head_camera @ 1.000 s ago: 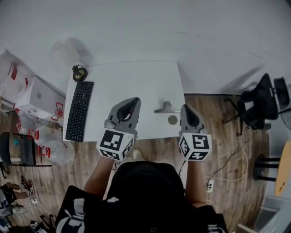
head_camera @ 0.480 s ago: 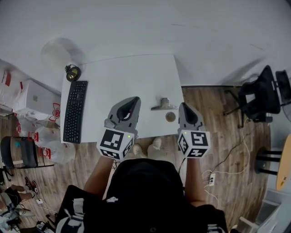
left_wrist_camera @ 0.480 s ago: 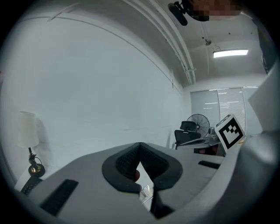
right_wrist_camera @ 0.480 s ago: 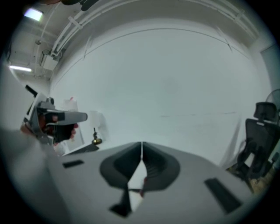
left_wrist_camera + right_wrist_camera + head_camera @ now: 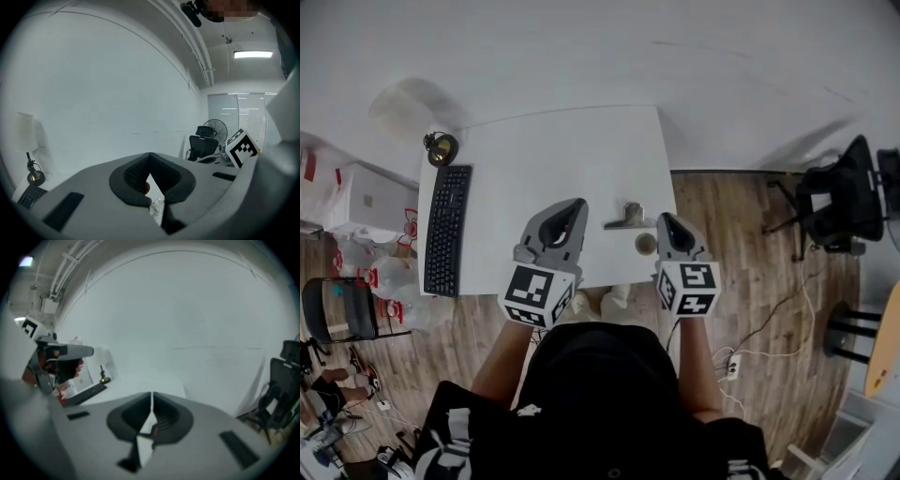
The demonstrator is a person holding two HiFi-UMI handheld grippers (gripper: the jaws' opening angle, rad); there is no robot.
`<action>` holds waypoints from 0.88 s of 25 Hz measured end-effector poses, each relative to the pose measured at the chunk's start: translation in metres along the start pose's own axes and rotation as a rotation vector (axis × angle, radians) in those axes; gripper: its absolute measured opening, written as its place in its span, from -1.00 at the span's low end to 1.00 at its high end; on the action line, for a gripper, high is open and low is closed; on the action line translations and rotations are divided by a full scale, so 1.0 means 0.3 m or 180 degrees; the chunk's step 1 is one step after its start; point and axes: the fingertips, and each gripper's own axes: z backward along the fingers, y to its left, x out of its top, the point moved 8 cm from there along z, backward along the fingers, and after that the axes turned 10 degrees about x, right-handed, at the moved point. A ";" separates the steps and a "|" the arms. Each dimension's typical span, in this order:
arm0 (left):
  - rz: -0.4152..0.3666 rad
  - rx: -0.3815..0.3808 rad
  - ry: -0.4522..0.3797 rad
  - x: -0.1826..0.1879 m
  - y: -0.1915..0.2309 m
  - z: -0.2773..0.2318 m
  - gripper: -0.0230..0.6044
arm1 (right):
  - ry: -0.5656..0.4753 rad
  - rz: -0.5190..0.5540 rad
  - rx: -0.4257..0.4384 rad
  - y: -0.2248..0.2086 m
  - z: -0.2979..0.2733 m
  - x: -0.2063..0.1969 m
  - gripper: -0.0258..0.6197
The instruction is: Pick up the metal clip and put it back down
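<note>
The metal clip point(image 5: 628, 217) lies flat on the white table point(image 5: 553, 159), close to its front right corner. My left gripper point(image 5: 575, 208) hovers over the table's front edge, left of the clip, with its jaws shut and empty point(image 5: 150, 156). My right gripper point(image 5: 666, 222) hangs just right of the clip, above the table's right edge, also shut with nothing in it point(image 5: 151, 394). Neither gripper touches the clip. A small round object point(image 5: 646, 244) sits on the table between the clip and the right gripper.
A black keyboard point(image 5: 445, 227) lies along the table's left side, with a small brass lamp point(image 5: 441, 147) behind it. A white wall stands behind the table. A black office chair point(image 5: 844, 202) stands on the wooden floor to the right, and bags and boxes point(image 5: 370, 202) to the left.
The head view has drifted, so the table sits further left in the frame. My right gripper has moved slightly left, nearer the clip. The clip has not moved on the table.
</note>
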 end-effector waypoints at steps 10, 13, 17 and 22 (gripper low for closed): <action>0.0030 0.0082 0.0212 -0.052 0.013 -0.088 -0.85 | 0.0590 -0.0096 0.0225 -0.051 -0.148 -0.122 -0.81; 0.0030 0.0098 0.0275 -0.070 0.019 -0.110 -0.85 | 0.0764 -0.0154 0.0288 -0.066 -0.196 -0.170 -0.80; 0.0039 0.0137 0.0352 -0.094 0.035 -0.130 -0.85 | 0.1000 -0.0243 0.0388 -0.083 -0.254 -0.231 -0.59; 0.0059 0.0180 0.0452 -0.119 0.049 -0.143 -0.85 | 0.1253 -0.0332 0.0405 -0.104 -0.316 -0.298 -0.42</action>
